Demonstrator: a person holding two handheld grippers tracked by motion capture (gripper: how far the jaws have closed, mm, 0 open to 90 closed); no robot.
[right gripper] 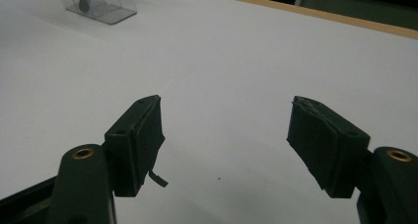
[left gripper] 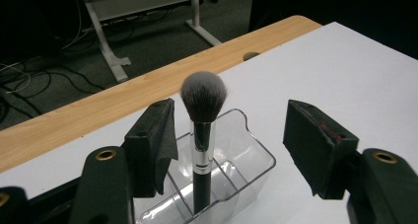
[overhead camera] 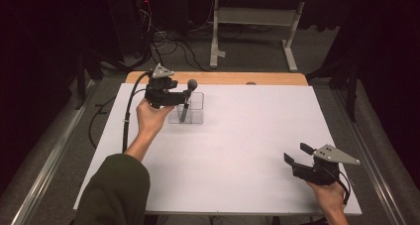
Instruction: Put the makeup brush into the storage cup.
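White table (overhead camera: 237,150) mostly bare, brush (left gripper: 202,135) upright in clear organiser (left gripper: 246,160) nr far-left edge

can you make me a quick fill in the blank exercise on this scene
1. The makeup brush stands in a clear ____ organizer.
2. The brush's bristles point ____.
3. The left gripper has its jaws ____ around the brush.
4. The right gripper holds ____.

Missing words: plastic; up; open; nothing

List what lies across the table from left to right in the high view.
Left gripper → makeup brush standing in the clear organizer → bare white tabletop → right gripper.
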